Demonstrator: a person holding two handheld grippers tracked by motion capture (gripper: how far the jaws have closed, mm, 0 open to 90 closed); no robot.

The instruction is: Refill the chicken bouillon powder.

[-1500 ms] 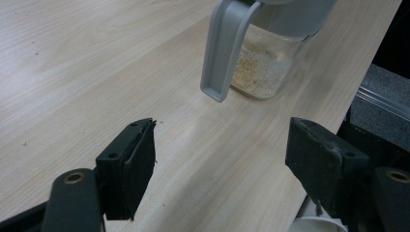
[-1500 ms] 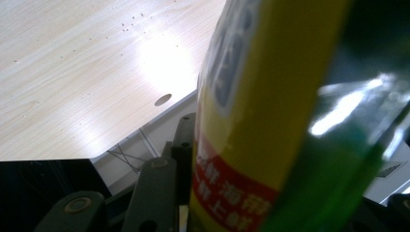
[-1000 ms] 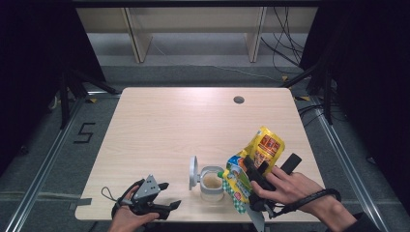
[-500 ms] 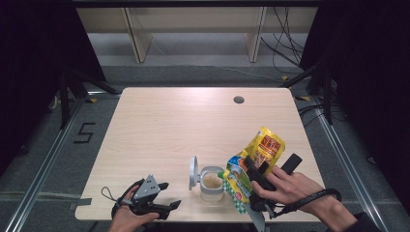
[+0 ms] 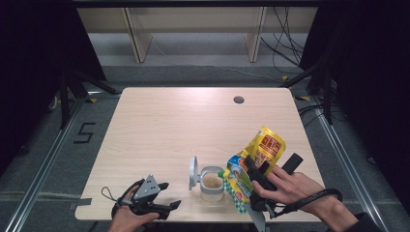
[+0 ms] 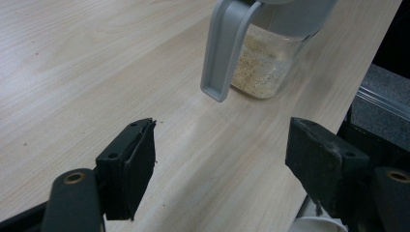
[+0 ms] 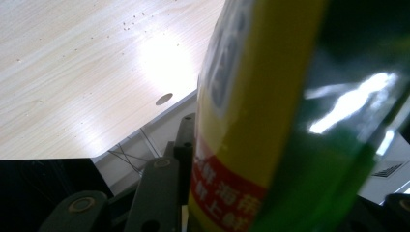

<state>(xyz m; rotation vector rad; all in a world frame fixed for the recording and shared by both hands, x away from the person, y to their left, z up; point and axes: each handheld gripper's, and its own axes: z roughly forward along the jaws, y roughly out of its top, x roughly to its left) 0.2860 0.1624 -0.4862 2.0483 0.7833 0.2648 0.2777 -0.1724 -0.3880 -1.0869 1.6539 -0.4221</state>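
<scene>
A yellow and green snack bag [image 5: 256, 162] is tilted over a clear jar [image 5: 212, 182] near the table's front edge, its lower end at the jar's rim. My right gripper [image 5: 263, 176] is shut on the bag; in the right gripper view the bag [image 7: 270, 121] lies between the jaws. The jar holds beige crumbs and its grey lid [image 5: 193, 172] stands flipped open at its left. My left gripper [image 5: 167, 195] rests open at the front left of the table. In the left gripper view the jar [image 6: 263, 63] and its grey lid [image 6: 227, 48] sit beyond the open jaws.
The light wooden table [image 5: 183, 125] has a round cable hole [image 5: 238, 99] at the back right. A few crumbs [image 7: 133, 21] lie scattered on the wood. Metal rails and cables run along the floor on both sides.
</scene>
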